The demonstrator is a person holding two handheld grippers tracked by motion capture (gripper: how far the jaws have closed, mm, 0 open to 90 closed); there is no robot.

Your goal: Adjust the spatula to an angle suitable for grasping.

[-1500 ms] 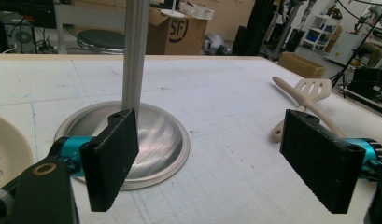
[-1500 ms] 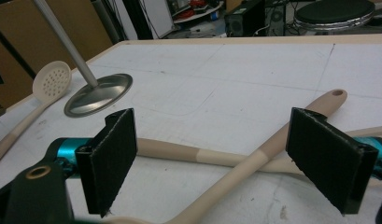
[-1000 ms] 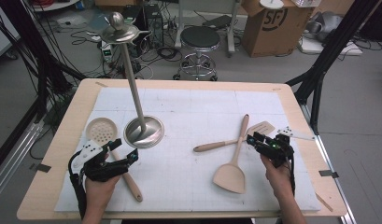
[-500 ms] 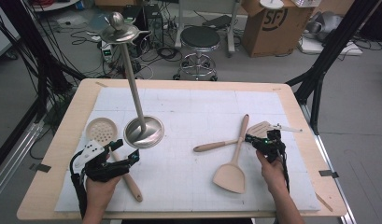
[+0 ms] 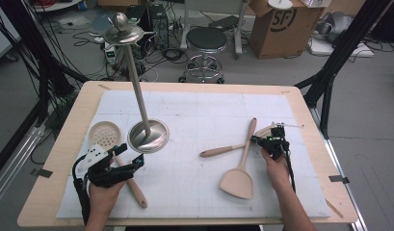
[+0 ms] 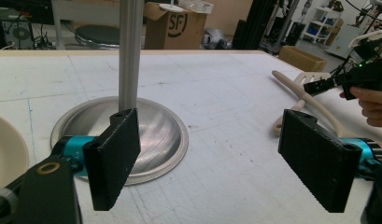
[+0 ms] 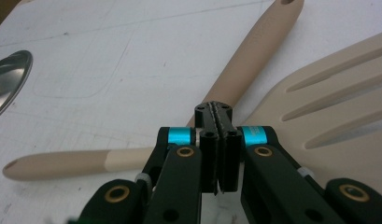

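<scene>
Surface (image 5: 300,103): wooden top with a white gridded mat (image 5: 199,115) covering most of it.

Metal stand (image 5: 147,136): round base on the mat left of centre, tall pole rising tilted to a cap with hooks at the top. In the left gripper view the pole and base sit right behind the left jaw.

Solid wooden spatula (image 5: 240,173): lies on the mat right of centre, blade toward the person, handle running away from them. It crosses a slotted spatula (image 5: 223,150), whose handle points left and whose slotted blade lies at the right, under the right hand-held gripper.

Skimmer (image 5: 105,135): round perforated head just left of the stand base, handle running back toward the person under the left hand-held gripper.

Left hand-held gripper (image 5: 132,163): resting low on the mat near the person's edge, jaws wide apart, nothing between the pads. Pointed at the stand base.

Right hand-held gripper (image 5: 256,140): jaws have just been closing and are now pressed together, nothing between them. Tips sit right at the crossing of the two spatulas, just above the solid spatula's handle; can't tell whether they touch it.
</scene>
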